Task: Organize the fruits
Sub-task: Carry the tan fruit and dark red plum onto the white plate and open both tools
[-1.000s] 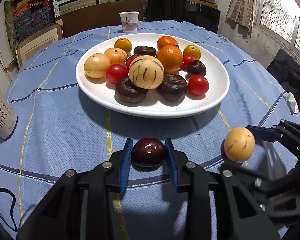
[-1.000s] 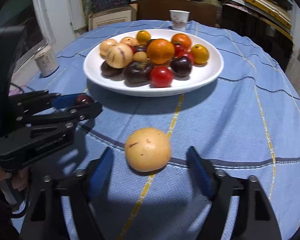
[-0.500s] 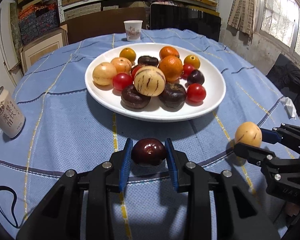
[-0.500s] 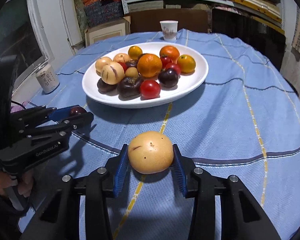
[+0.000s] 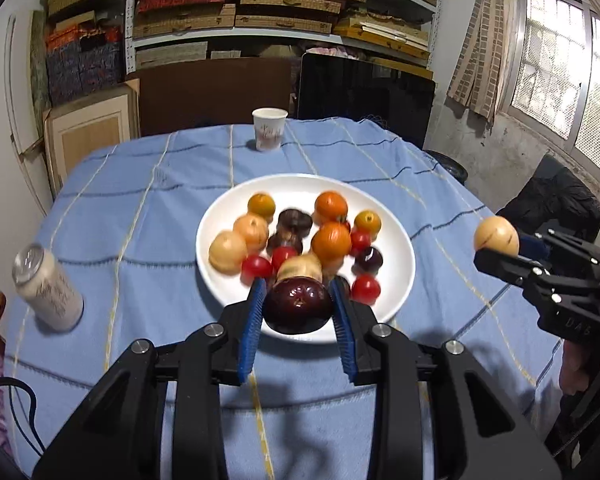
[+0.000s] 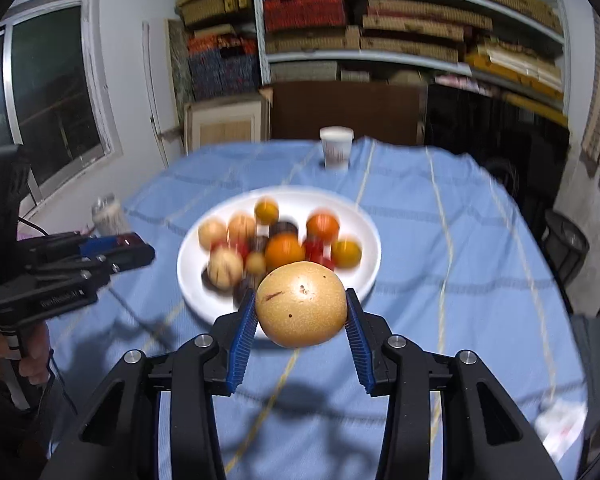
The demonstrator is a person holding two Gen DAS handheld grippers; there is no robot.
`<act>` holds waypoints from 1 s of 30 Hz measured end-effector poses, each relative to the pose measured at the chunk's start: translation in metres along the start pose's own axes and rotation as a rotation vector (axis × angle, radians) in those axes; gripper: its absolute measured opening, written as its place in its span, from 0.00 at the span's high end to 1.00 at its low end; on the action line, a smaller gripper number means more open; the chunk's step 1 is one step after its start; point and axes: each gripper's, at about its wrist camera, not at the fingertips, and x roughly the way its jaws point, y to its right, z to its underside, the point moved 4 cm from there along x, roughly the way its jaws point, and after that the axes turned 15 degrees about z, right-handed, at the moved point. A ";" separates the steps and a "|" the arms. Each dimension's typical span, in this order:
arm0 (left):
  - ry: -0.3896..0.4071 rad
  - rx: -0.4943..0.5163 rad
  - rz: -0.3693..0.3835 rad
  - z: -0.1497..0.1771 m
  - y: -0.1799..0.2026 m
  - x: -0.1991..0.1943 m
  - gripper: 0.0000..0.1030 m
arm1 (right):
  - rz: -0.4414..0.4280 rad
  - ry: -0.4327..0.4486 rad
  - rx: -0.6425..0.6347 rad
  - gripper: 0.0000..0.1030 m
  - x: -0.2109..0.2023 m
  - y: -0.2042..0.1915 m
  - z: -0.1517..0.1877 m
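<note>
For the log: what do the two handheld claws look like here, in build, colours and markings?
Both are matte black plastic frames. The left claw and right claw each have two angled fingers lined with ribbed blue pads, and round silver bolt heads at the pivots. Seen side on, each body carries faint embossed lettering, too small to read. A thin black cable trails behind the left one.

A round table under a blue cloth (image 5: 148, 232) with pale yellow and dark blue lines carries everything. Near its middle lies a white plate (image 5: 396, 256) heaped with orange, red, tan and dark fruits; a paper cup (image 5: 269, 129) stands well beyond the plate at the far edge. A pale can (image 5: 46, 288) stands upright to the plate's left, and a small white scrap (image 6: 560, 424), blurred, lies on the cloth well to the plate's right near the table's rim.
</note>
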 end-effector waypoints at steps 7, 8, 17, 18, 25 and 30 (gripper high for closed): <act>-0.036 -0.058 -0.025 -0.036 -0.020 0.046 0.69 | -0.021 -0.011 -0.016 0.58 0.054 -0.006 -0.060; -0.044 -0.068 -0.032 -0.038 -0.025 0.054 0.69 | -0.022 -0.014 -0.022 0.58 0.064 -0.009 -0.067; -0.111 -0.131 -0.061 -0.040 -0.065 0.110 0.69 | -0.065 -0.105 -0.069 0.58 0.163 -0.040 -0.088; -0.116 -0.134 -0.061 -0.039 -0.067 0.113 0.69 | -0.065 -0.113 -0.073 0.58 0.169 -0.041 -0.087; -0.052 -0.122 -0.090 -0.039 -0.064 0.101 0.23 | -0.080 -0.106 -0.064 0.41 0.169 -0.038 -0.083; -0.064 -0.111 -0.071 -0.028 -0.047 0.078 0.23 | -0.078 -0.106 -0.015 0.35 0.133 -0.028 -0.070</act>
